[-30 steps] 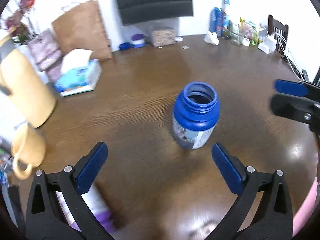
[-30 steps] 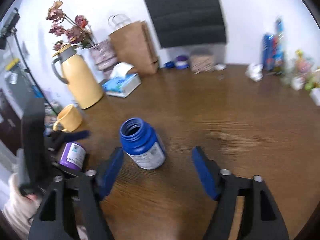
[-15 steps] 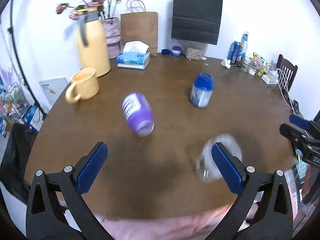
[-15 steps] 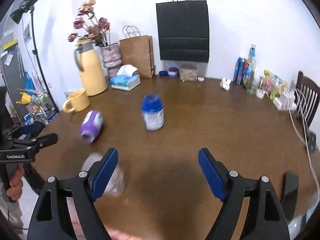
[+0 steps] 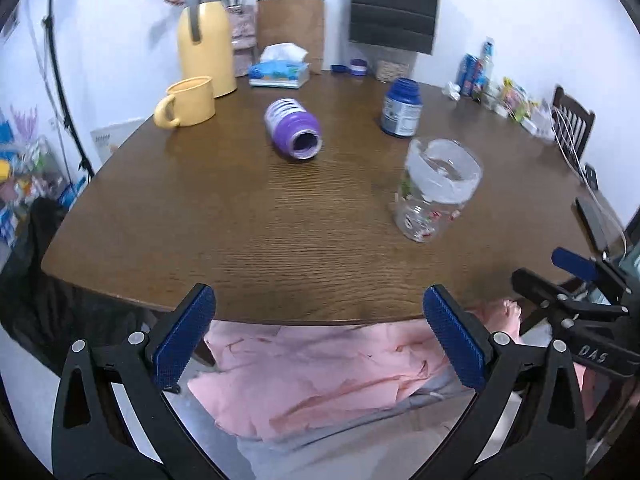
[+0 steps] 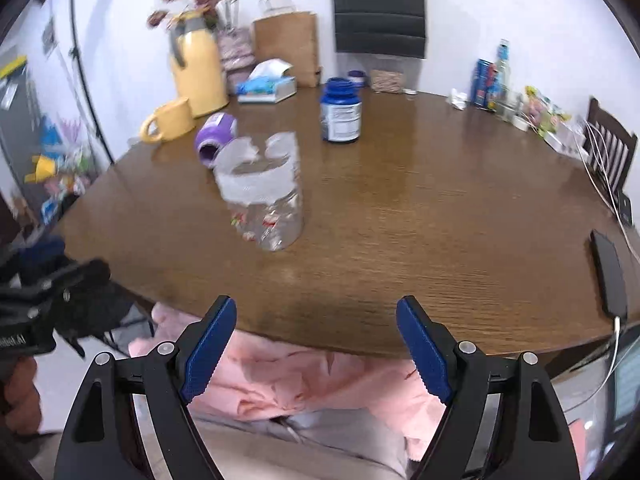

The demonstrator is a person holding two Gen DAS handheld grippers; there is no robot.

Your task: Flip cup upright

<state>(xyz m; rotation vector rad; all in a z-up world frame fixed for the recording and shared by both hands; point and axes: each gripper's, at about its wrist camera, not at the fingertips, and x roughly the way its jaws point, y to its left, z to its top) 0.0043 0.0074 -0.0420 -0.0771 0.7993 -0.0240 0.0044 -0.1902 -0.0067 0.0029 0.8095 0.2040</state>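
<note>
A purple cup (image 5: 294,128) lies on its side on the brown table (image 5: 240,220), its mouth turned toward me; the right wrist view has it as the purple cup (image 6: 216,136) behind the clear one. A blue cup (image 5: 400,108) and a clear cup (image 5: 438,188) with a white band stand upright, mouths up. My left gripper (image 5: 316,300) is open and empty, held back past the table's near edge. My right gripper (image 6: 316,308) is likewise open and empty off the near edge, and shows in the left wrist view as the right gripper (image 5: 556,272).
A yellow mug (image 5: 188,102), a yellow thermos (image 5: 206,40), a tissue box (image 5: 280,70) and a paper bag (image 5: 290,28) stand at the far left. A black phone (image 6: 608,272) lies near the right edge. A person's pink clothing (image 5: 320,372) is below both grippers.
Both grippers have drawn far back from the blue cup, from close over the table to beyond its near edge. The blue cup stays upright. Both stay open.
</note>
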